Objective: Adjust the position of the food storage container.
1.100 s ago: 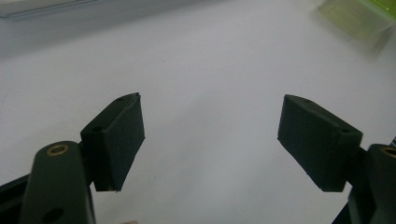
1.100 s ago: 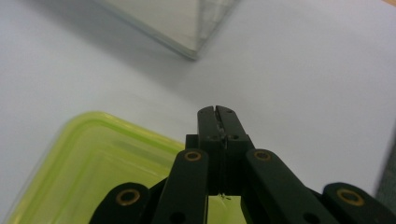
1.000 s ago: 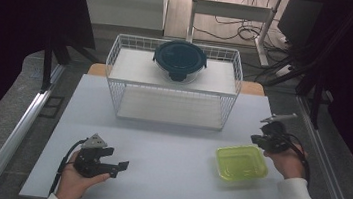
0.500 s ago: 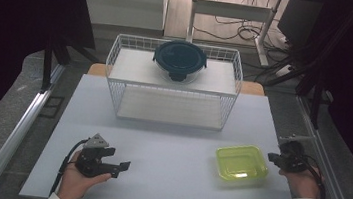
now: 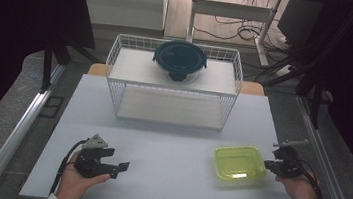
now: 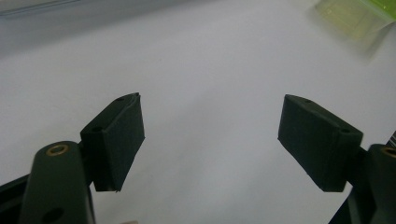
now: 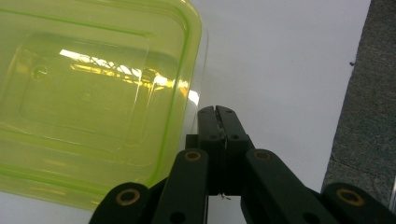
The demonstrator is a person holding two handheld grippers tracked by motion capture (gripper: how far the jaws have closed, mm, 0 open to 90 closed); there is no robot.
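The right gripper [image 7: 218,111] has its fingers clenched flat against each other with nothing between them; in the right gripper view their tips sit just beside the rim of the yellow-green container [image 7: 88,93], and contact cannot be told. That view shows the container's clear walls, its moulded bottom and the light glinting in it; the high view shows instead that the container [image 5: 240,162] lies open side up on the right part of the white desk [image 5: 170,139], with the right gripper [image 5: 278,163] at its right edge, near the desk's border. The left gripper [image 6: 210,140] has its fingers released and wide apart over bare desk; a blurred corner of the container [image 6: 359,14] shows far off in its own view. From above, the left gripper [image 5: 119,166] rests low at the near left, well apart from the container. Behind both stands a white wire basket [image 5: 117,67] holding a dark round lidded bowl [image 5: 180,59].
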